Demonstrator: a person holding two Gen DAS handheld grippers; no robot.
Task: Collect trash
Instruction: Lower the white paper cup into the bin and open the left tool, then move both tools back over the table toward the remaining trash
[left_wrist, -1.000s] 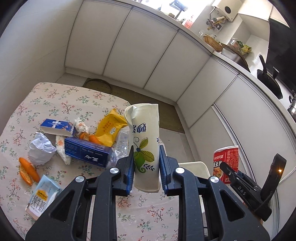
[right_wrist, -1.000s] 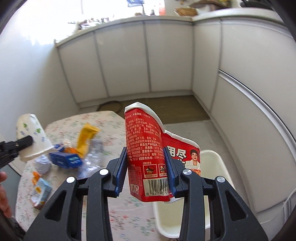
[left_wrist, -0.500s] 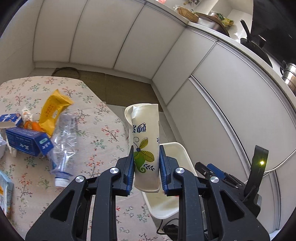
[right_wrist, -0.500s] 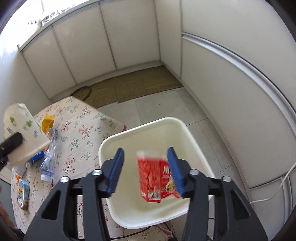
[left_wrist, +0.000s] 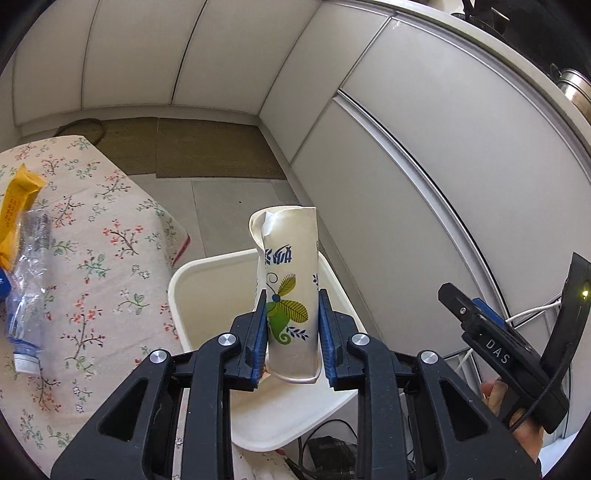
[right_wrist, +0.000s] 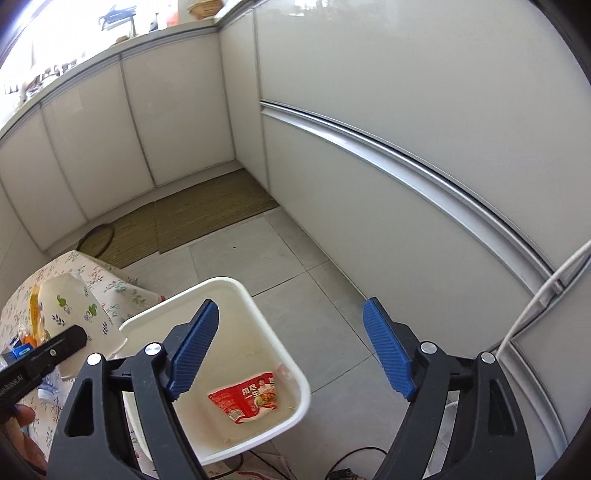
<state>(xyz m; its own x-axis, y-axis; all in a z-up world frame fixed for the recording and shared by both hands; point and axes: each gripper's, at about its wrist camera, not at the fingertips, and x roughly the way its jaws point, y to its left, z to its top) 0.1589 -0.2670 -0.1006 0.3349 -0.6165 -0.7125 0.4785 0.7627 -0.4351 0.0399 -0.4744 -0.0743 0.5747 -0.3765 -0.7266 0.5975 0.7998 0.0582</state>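
Observation:
My left gripper (left_wrist: 291, 306) is shut on a squashed white paper cup (left_wrist: 290, 280) with a green leaf print, held upright over the white bin (left_wrist: 184, 280). That cup (right_wrist: 79, 314) and the left gripper's finger show at the left of the right wrist view. My right gripper (right_wrist: 291, 347) hangs above the white bin (right_wrist: 280, 350), its jaws opening wide with nothing between them. A crushed red noodle cup (right_wrist: 245, 400) lies on the bin's floor.
A table with a floral cloth (left_wrist: 92, 266) stands left of the bin, bearing a clear plastic bottle (left_wrist: 26, 280) and a yellow wrapper (left_wrist: 16, 206). White cabinets (right_wrist: 406, 110) wall in the corner. A straw mat (left_wrist: 207, 147) lies on the tiled floor. Cables (right_wrist: 351, 458) run near the bin.
My right gripper swung from the table to over the bin, opened and dropped the red noodle cup into it. My left gripper carried the paper cup from above the table to over the bin.

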